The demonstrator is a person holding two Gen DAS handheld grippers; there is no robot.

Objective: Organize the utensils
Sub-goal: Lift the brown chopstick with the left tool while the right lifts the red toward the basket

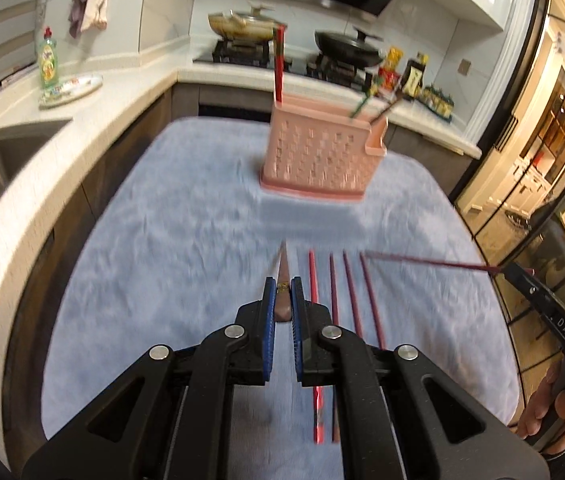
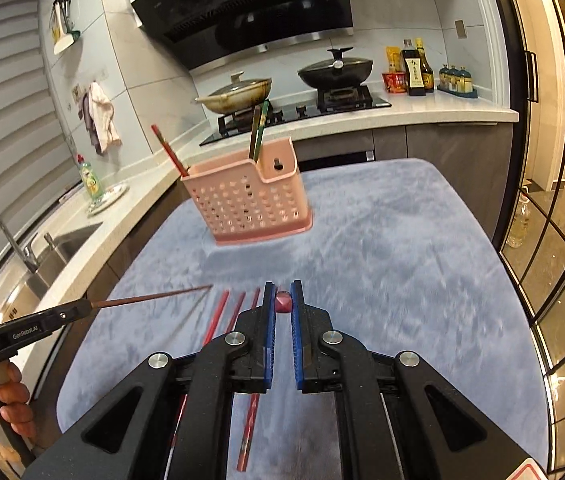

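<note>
Three or so chopsticks already stand in the pink utensil holder (image 1: 314, 156) at the far middle of the tabletop (image 1: 186, 216); each claw, left (image 1: 283, 300) and right (image 2: 283, 304), is clamped on one dark-red chopstick (image 1: 282, 276), and about four more chopsticks (image 1: 334, 292) lie near, unsorted. Blue plush cloth covers the tabletop, with stove, pans and sink behind.

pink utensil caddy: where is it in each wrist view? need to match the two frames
Left wrist view: pink utensil caddy sits right of centre in the upper half, on the blue cloth, chopsticks standing in it.
Right wrist view: pink utensil caddy sits left of centre, mid-height, on the same cloth.
Shared landmark: the black lidded wok on the stove behind the caddy.
</note>
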